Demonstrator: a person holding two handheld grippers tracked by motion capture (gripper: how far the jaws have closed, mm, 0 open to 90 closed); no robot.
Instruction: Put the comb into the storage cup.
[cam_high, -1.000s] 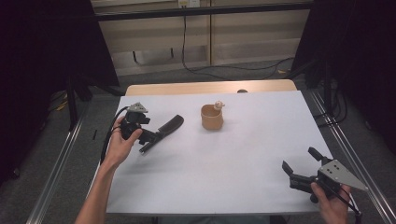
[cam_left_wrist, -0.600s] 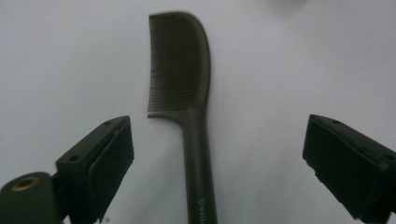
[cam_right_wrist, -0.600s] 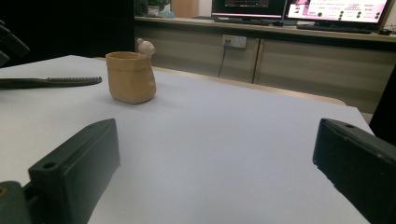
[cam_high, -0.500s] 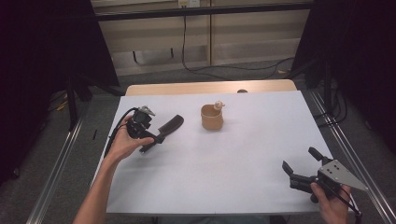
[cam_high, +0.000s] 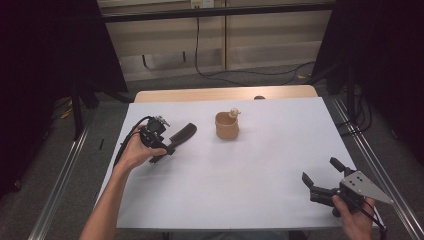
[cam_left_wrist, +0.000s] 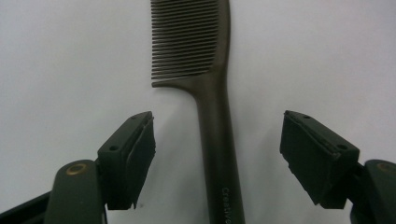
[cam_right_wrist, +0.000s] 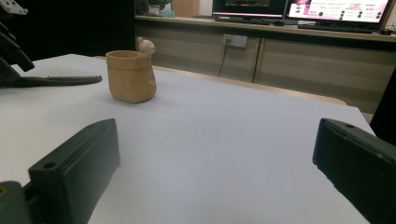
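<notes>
Left claw (cam_left_wrist: 217, 154) straddles dark comb (cam_left_wrist: 212, 93) handle at frame centre, jaws just closing, pads clear of it; right claw (cam_high: 320, 180) gapes wide, lower right, nothing between

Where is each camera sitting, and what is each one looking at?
High view: above the person's side, looking forward and down on the white table; both forearms, the left gripper and right gripper show.
Left gripper view: rides the left gripper, looking down at the dark comb, whose handle lies between its two jaws, which have just been closing.
Right gripper view: rides the right gripper, low, looking across the table at the tan cup; its open jaws show.
Shared: the high and right gripper views both show cup and comb.
</notes>
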